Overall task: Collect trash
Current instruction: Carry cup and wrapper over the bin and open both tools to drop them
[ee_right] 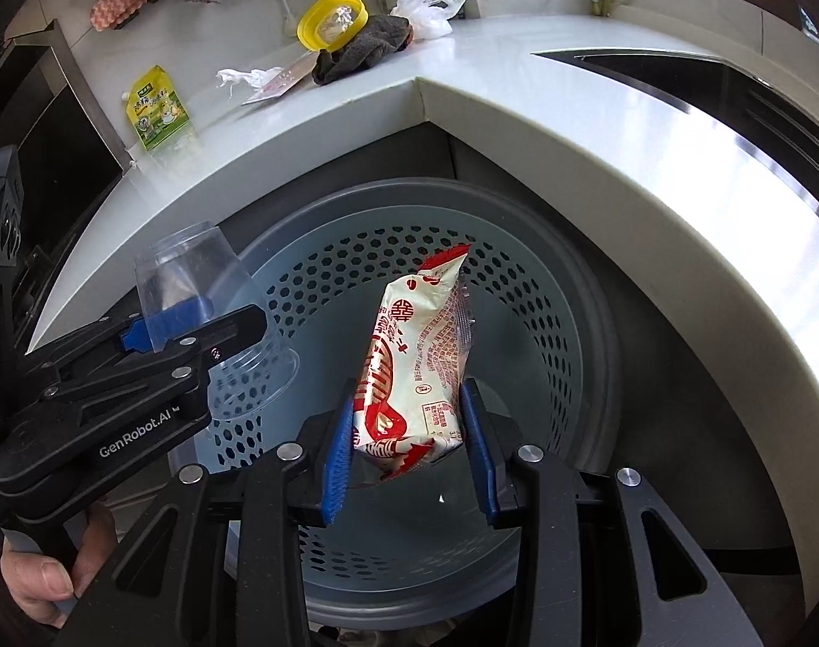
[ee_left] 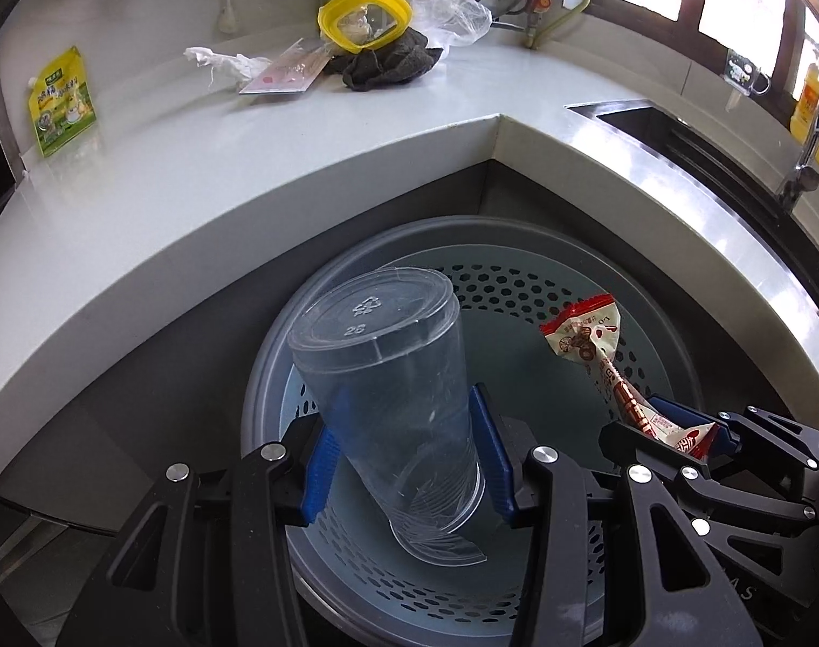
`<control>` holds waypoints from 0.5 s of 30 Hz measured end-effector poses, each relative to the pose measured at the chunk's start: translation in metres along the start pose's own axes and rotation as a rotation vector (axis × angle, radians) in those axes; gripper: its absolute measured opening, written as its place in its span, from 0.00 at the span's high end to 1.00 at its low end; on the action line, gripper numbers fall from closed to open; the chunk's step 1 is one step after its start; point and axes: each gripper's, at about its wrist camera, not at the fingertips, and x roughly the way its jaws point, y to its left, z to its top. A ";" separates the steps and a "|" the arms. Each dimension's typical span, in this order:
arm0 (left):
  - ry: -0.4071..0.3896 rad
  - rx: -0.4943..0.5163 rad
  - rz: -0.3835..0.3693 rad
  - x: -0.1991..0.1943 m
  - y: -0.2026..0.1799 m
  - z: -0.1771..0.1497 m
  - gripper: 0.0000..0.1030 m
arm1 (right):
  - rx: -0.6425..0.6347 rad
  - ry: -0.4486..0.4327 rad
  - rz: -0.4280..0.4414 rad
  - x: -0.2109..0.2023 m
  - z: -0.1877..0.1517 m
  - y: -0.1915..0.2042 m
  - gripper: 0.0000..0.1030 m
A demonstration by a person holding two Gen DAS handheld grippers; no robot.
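My left gripper (ee_left: 406, 455) is shut on a clear plastic cup (ee_left: 387, 372), held bottom-up over the grey perforated trash basket (ee_left: 522, 280). My right gripper (ee_right: 412, 439) is shut on a red and white snack wrapper (ee_right: 417, 361), also held over the basket (ee_right: 522, 291). The right gripper (ee_left: 673, 431) with the wrapper (ee_left: 587, 339) shows at the right of the left wrist view. The left gripper (ee_right: 188, 323) with the cup (ee_right: 204, 291) shows at the left of the right wrist view.
On the white L-shaped counter (ee_left: 247, 178) lie a green sachet (ee_left: 61, 102), crumpled tissue (ee_left: 220, 62), a pink-white packet (ee_left: 288, 75), a dark cloth (ee_left: 387, 62), a yellow lid (ee_left: 363, 16) and a clear plastic bag (ee_left: 455, 16). A steel sink (ee_left: 679, 135) is at the right.
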 end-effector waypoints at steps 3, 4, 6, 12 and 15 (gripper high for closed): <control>0.012 -0.007 0.000 0.004 0.001 -0.001 0.55 | 0.002 0.009 0.001 0.003 -0.001 -0.001 0.66; 0.011 -0.010 0.000 0.004 0.001 -0.001 0.54 | 0.002 0.009 0.004 0.004 -0.001 -0.001 0.66; 0.006 -0.015 0.000 0.003 0.001 -0.001 0.52 | 0.002 0.009 0.004 0.004 -0.002 -0.001 0.66; 0.005 -0.022 -0.002 0.003 0.003 -0.002 0.47 | 0.004 0.004 0.000 0.003 -0.001 -0.002 0.64; 0.006 -0.028 0.001 0.003 0.005 -0.002 0.46 | 0.007 -0.002 -0.005 0.002 -0.001 -0.004 0.60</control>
